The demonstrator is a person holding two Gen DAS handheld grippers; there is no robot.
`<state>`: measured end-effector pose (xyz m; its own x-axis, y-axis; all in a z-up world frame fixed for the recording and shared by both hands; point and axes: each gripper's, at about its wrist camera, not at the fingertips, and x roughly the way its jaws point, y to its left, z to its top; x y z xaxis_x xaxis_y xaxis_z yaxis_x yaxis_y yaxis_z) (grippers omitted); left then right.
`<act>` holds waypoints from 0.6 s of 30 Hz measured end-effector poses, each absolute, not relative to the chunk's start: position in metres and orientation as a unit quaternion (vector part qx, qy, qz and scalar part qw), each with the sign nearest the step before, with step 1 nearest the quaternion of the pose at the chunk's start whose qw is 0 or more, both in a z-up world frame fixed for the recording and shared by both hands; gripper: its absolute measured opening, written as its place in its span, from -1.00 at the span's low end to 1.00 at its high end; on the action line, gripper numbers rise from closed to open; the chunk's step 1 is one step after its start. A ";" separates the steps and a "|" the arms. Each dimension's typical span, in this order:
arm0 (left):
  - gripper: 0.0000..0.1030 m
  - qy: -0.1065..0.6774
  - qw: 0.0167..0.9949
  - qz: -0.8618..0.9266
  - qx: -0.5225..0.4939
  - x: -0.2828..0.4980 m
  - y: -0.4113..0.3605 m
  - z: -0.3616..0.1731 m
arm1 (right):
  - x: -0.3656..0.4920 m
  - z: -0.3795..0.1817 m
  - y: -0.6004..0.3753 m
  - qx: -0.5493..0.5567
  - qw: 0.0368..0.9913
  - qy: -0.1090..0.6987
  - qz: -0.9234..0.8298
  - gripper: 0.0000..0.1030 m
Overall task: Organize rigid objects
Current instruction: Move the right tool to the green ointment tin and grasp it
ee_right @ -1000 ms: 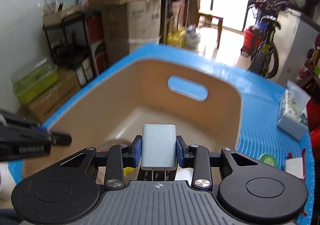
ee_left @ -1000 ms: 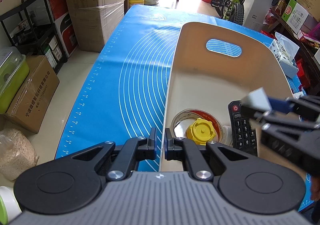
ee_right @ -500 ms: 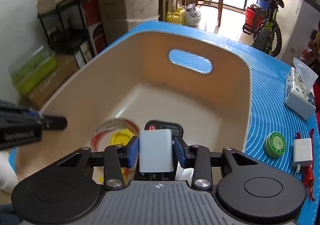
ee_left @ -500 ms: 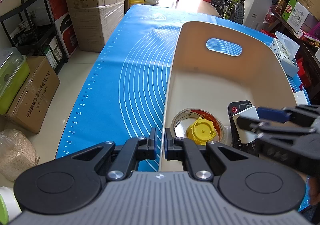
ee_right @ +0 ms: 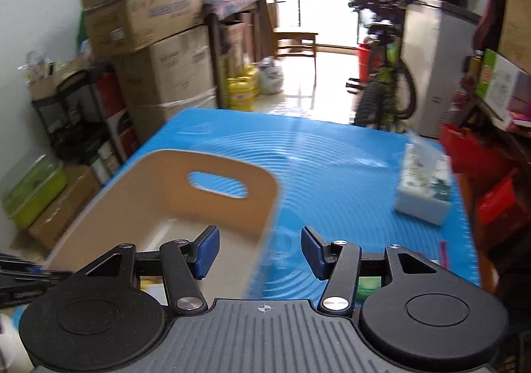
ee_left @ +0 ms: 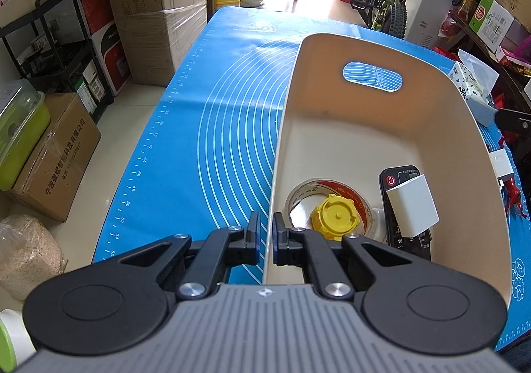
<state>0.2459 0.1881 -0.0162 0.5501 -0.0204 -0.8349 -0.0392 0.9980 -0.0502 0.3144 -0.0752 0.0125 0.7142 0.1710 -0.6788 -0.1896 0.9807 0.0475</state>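
Note:
A beige bin (ee_left: 381,50) stands on the blue mat (ee_left: 225,114). My left gripper (ee_left: 265,241) is shut on the bin's near left wall. Inside lie a tape roll (ee_left: 363,203), a yellow cap (ee_left: 335,215), a black remote (ee_left: 396,177) and a white charger block (ee_left: 413,203) resting on the remote. My right gripper (ee_right: 260,251) is open and empty, raised over the bin's right rim (ee_right: 270,193). The view is blurred.
A tissue box (ee_right: 424,187) sits on the mat right of the bin. A second white charger (ee_left: 502,165) and a red object (ee_left: 514,200) lie beside the bin's right wall. Cardboard boxes, a shelf and a bicycle stand around the table.
My right gripper opened and let go of the white charger block, which now rests on the remote in the bin. It then pulled up and to the right. The left gripper has not moved.

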 end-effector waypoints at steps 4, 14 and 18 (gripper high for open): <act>-0.80 0.474 0.880 0.005 -0.032 0.246 0.188 -0.016 | 0.326 -0.008 -0.106 -0.010 0.924 0.378 0.057 0.25; -0.80 0.474 0.880 0.006 -0.029 0.246 0.189 -0.017 | 0.352 -0.079 -0.141 0.014 0.901 0.432 0.031 0.25; -0.80 0.474 0.880 0.008 -0.027 0.246 0.188 -0.016 | 0.361 -0.092 -0.143 0.018 0.899 0.437 0.029 0.24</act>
<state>0.2457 0.1879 -0.0163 0.5498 -0.0126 -0.8352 -0.0393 0.9984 -0.0409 0.3615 -0.1427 -0.0919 0.6159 0.0686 -0.7848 -0.0363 0.9976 0.0587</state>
